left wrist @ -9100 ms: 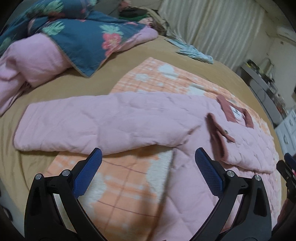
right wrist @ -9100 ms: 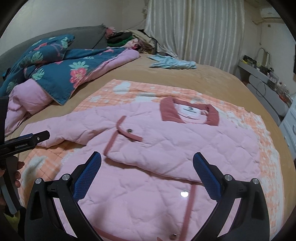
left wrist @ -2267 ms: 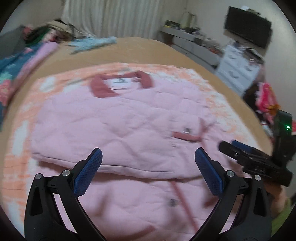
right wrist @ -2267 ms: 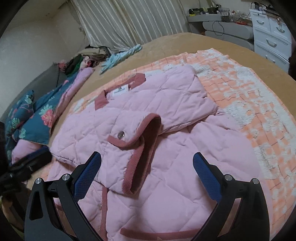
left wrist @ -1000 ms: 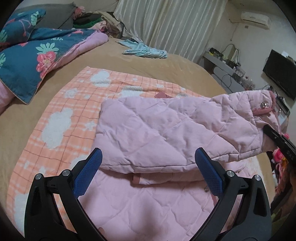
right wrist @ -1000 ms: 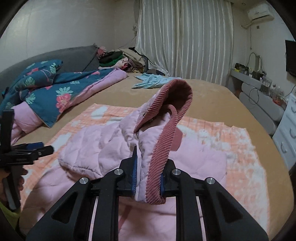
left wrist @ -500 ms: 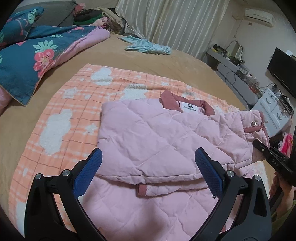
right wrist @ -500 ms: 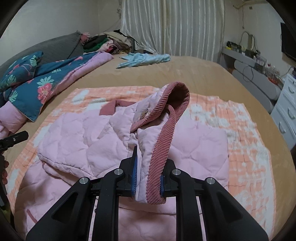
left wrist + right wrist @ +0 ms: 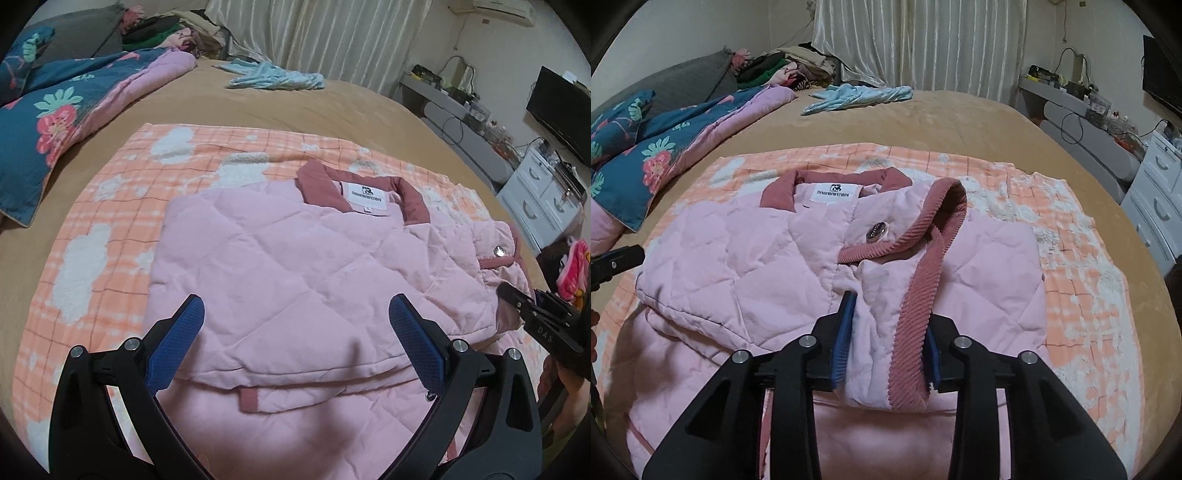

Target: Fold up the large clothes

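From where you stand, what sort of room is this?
Most likely a bedroom: the pink quilted jacket lies on a wide tan-covered bed, beside a floral blue duvet, with white drawers nearby.

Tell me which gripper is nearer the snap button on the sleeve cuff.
Right. The right gripper has its jaws shut on the sleeve cuff, just below the snap button. The left gripper hovers open over the pink jacket, well aside.

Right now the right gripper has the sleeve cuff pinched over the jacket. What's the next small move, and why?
Probably lower the cuff onto the jacket front and open the right gripper: the sleeve already lies across the chest, and the left gripper hovers open, holding nothing.
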{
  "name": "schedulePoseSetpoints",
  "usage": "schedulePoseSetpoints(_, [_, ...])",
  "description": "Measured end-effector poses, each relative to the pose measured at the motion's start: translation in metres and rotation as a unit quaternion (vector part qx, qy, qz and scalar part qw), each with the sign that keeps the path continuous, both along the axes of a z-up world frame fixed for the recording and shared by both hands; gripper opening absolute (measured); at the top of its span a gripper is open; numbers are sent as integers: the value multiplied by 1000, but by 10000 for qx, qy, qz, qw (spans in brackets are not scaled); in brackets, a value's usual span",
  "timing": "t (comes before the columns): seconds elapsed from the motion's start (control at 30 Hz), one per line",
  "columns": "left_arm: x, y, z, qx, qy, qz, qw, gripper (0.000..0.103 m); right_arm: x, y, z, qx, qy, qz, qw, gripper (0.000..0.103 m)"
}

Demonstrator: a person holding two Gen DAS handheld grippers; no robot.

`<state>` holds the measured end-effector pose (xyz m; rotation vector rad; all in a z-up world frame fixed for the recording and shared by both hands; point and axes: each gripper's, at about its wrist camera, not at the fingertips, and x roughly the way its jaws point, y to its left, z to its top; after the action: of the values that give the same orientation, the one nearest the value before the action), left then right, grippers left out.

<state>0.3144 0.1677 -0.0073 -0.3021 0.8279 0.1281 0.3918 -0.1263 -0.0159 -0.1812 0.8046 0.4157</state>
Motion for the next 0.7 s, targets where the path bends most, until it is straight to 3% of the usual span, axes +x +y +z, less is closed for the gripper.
schedulePoseSetpoints(0.27, [15, -9, -10, 74, 129, -211, 9997, 94, -5, -2, 9, -88, -250, -111, 9996, 68])
schedulePoseSetpoints(0.53, [30, 3, -56, -80, 704, -212, 9973, 94, -13, 26, 14, -161, -387, 359, 9985, 81])
schedulePoseSetpoints(0.7, [30, 8, -68, -146, 688, -206, 9973, 95, -11, 51, 4, -272, -149, 708, 9970, 87])
